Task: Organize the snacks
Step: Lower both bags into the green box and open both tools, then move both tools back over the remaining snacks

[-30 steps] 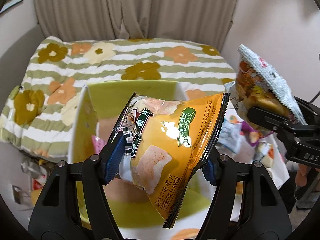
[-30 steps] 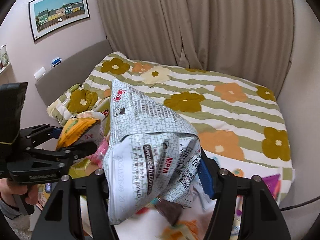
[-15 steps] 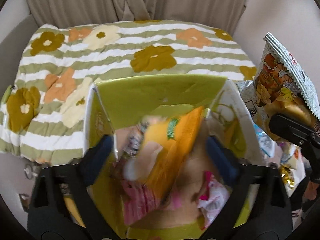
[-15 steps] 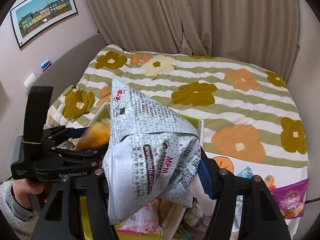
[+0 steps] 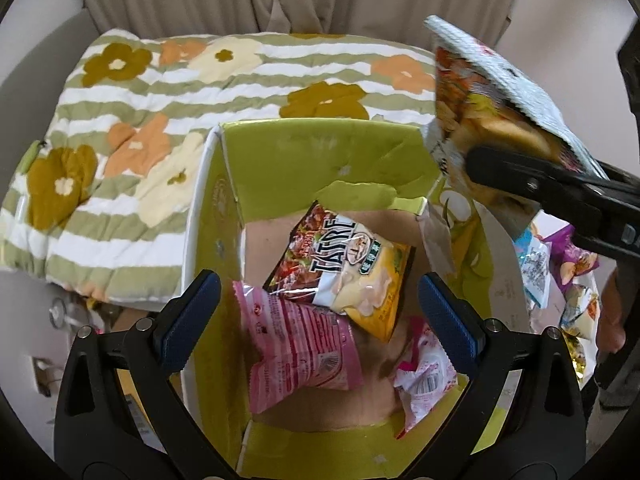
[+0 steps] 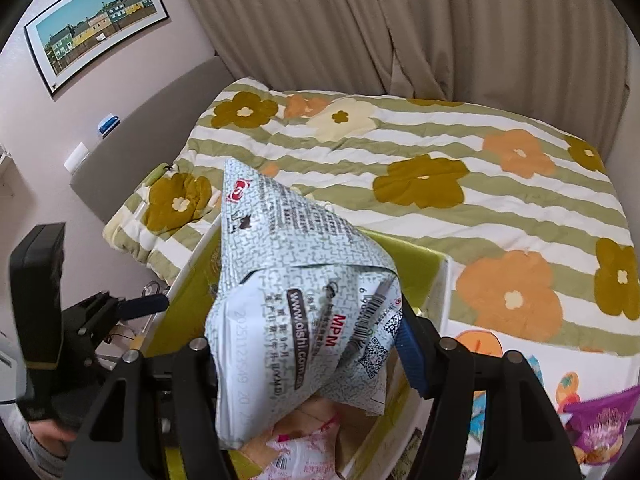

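A green-lined cardboard box (image 5: 320, 148) stands on the bed edge below my left gripper (image 5: 320, 312), which hangs open and empty over it. Inside lie an orange barbecue chips bag (image 5: 348, 268), a pink snack pack (image 5: 300, 344) and a pink-and-white pack (image 5: 424, 376). My right gripper (image 6: 308, 360) is shut on a silver-backed snack bag (image 6: 296, 300), held above the box's right side; the same bag (image 5: 492, 116) shows at the upper right of the left wrist view. The box wall (image 6: 416, 268) sits just behind that bag.
A green-striped flowered quilt (image 5: 160, 92) covers the bed behind the box. Several loose snack packs (image 5: 560, 272) lie to the box's right, among them a purple bag (image 6: 600, 428). Curtains (image 6: 400, 24) hang behind, and a hand (image 6: 48, 436) holds the left gripper's handle.
My left gripper opened and let go of the orange chips bag, which dropped into the box. Both grippers came lower and closer to the box; the right one kept its bag.
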### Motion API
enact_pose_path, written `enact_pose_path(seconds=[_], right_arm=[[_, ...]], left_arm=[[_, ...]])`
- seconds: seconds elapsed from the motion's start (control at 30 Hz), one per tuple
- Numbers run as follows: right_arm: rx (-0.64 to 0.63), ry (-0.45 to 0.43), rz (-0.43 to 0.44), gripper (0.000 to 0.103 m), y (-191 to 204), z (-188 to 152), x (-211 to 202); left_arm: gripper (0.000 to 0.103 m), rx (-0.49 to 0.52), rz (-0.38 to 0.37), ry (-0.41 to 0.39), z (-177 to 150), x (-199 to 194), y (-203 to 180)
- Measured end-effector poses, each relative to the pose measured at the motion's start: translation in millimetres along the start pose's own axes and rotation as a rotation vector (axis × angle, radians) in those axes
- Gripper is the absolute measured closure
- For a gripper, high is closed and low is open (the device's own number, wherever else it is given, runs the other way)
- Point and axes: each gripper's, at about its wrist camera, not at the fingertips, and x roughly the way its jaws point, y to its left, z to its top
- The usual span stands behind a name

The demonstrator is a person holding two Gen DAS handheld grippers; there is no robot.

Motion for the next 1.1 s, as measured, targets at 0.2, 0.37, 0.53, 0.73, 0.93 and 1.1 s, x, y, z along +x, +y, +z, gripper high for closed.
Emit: enact_pose_path(seconds=[0.2, 0.37, 0.53, 0.73, 0.93, 1.1], right_arm=[[-0.015, 0.010, -0.008, 0.038, 0, 4, 19], [-0.015, -0.042, 0.001, 0.002, 0, 2, 19], [-0.026, -0.040, 0.001, 0.002, 3, -8, 14], [-0.048, -0.035, -0.017, 0.002, 12, -18, 2], [-0.035, -0.068, -0.049, 0.002, 20, -21, -21], [-0.019, -0.099, -0.071, 0.002, 25, -27, -43]], left_arm=[[0.005, -0.009, 0.031, 0.000, -1, 1, 1], [0.005, -0.031, 0.041, 0.016, -12, 3, 4], [0.005, -0.039, 0.037, 0.031, -25, 1, 2], [0.005, -0.039, 0.039, 0.007, -32, -15, 3], [0.005, -0.024, 0.049, -0.034, -34, -39, 4], [0.005, 0.000, 0.054, -0.070, -37, -62, -2]])
